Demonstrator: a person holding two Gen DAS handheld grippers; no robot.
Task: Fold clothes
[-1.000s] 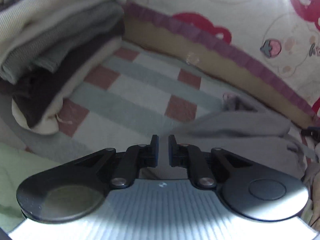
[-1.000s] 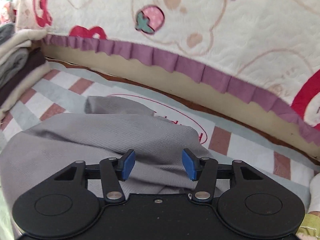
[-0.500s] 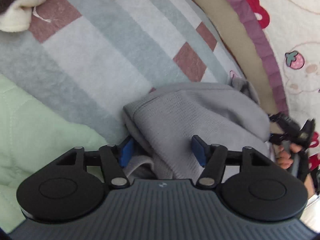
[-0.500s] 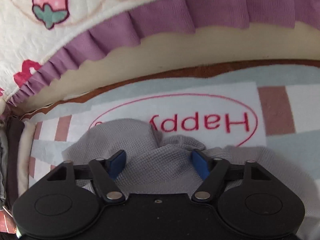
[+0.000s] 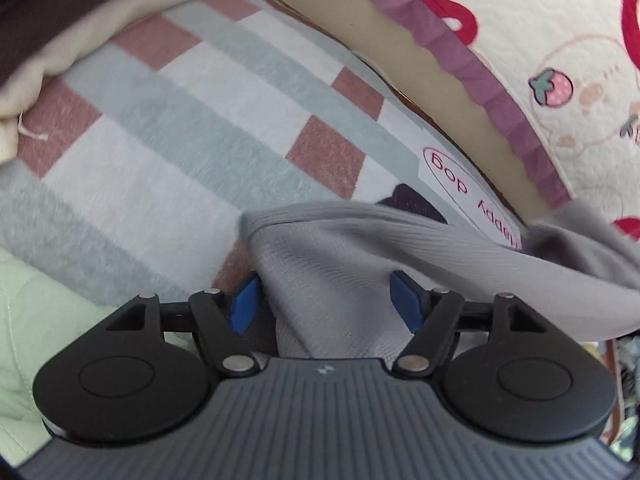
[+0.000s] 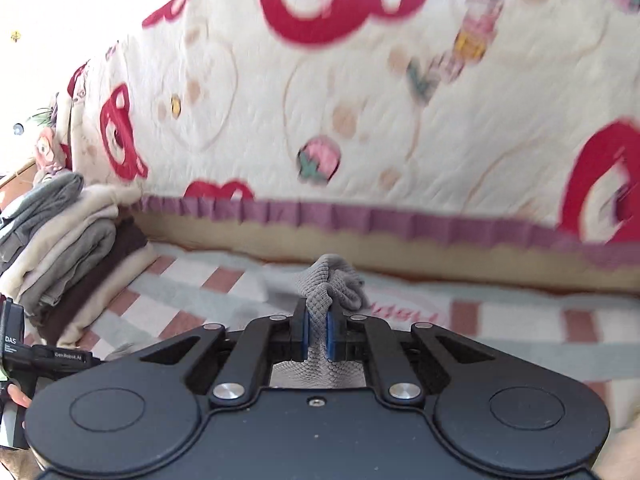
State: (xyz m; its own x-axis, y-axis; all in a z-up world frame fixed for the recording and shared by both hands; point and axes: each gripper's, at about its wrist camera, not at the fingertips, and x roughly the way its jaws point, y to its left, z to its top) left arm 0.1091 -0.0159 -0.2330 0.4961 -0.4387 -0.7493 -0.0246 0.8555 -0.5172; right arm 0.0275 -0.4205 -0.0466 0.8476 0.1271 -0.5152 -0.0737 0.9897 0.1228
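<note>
Pinching a bunch of the gray shirt (image 6: 329, 280), the right gripper (image 6: 316, 336) has its jaws clenched tight on the cloth, and a little tuft of it pokes up above the blue pads (image 6: 305, 330). The left gripper (image 5: 325, 300) has its jaws spread wide apart, with the gray shirt (image 5: 360, 256) lying between them, and the blue pads (image 5: 245, 304) are not squeezing it. The shirt stretches from the left gripper off to the right side, lifted a bit above the checked blanket (image 5: 192, 136) with pink, white and gray squares. Red letters in an oval (image 5: 460, 184) peek out just past the shirt. A stack of folded clothes (image 6: 68, 248) sits on the blanket at the left, well apart from the shirt. Behind it all hangs a cream quilt (image 6: 360, 120) with red bears and strawberries and a purple frill
</note>
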